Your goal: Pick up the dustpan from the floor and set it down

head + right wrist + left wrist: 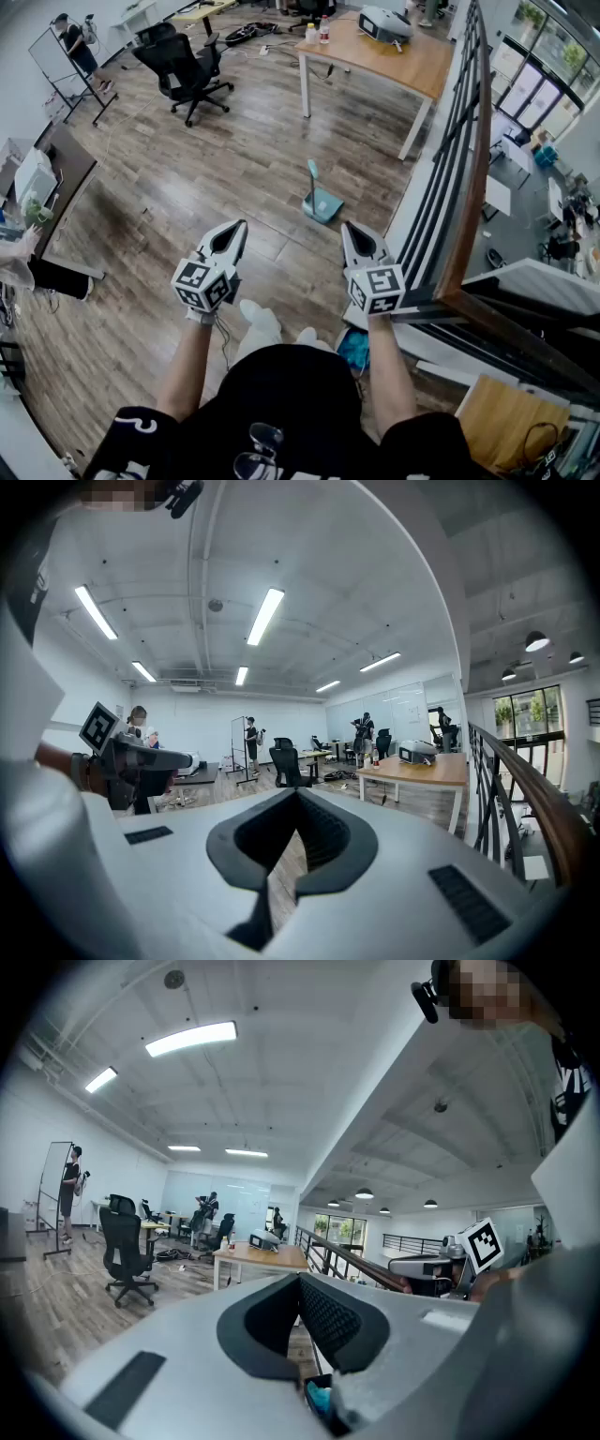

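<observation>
Now | dustpan [323, 203] on floor [234, 159] | long handle [312, 173] roughly upright

Wooden table [422, 66], black office chair [183, 61], railing [466, 187], whiteboard [52, 56]

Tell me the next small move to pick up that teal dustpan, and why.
Probably step forward and lower the right gripper toward the teal plastic dustpan: it sits on the wooden floor ahead, nearer that side, while the gripper is level, shut, empty, well short.
</observation>
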Tool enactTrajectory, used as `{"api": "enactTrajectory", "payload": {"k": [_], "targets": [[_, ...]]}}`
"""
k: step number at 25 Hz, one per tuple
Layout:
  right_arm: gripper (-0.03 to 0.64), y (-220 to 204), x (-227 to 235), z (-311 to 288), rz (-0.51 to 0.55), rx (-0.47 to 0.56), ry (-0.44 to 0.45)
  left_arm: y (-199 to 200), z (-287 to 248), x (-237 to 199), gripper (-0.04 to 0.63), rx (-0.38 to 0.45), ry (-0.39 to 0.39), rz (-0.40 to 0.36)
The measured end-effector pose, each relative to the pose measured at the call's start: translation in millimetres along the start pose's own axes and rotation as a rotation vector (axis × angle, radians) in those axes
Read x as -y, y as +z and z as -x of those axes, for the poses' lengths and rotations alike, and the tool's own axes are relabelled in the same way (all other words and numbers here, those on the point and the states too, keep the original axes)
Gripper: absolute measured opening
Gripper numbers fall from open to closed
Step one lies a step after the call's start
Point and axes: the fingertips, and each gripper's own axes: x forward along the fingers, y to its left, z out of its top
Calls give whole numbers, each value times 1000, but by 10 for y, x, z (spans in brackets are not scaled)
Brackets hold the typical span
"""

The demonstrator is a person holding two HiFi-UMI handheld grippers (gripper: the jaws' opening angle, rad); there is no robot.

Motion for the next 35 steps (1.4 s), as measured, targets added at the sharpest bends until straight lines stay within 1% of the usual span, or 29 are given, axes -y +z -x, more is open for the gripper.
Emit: {"api": "enactTrajectory", "payload": {"k": [12,18,24,32,35], "targets": [[-6,-1,174,-170,-15,-17,-6,49,-215,-61,-3,-1,3,-2],[-6,-26,252,-397,-17,-33,-6,42,-436,-169,-3,-11,-10,4],[-6,-82,353,-877,-13,-49,-14,28,-813,-546,-3,-11,-36,5],[-5,24,717,-1791,-7,-52,-58,131,-1678,-1259,-3,-38,-89,23],[-5,73,806,-2191,-17,-74,-67,196,-2001,-1581,-3,-51,-119,23]]}}
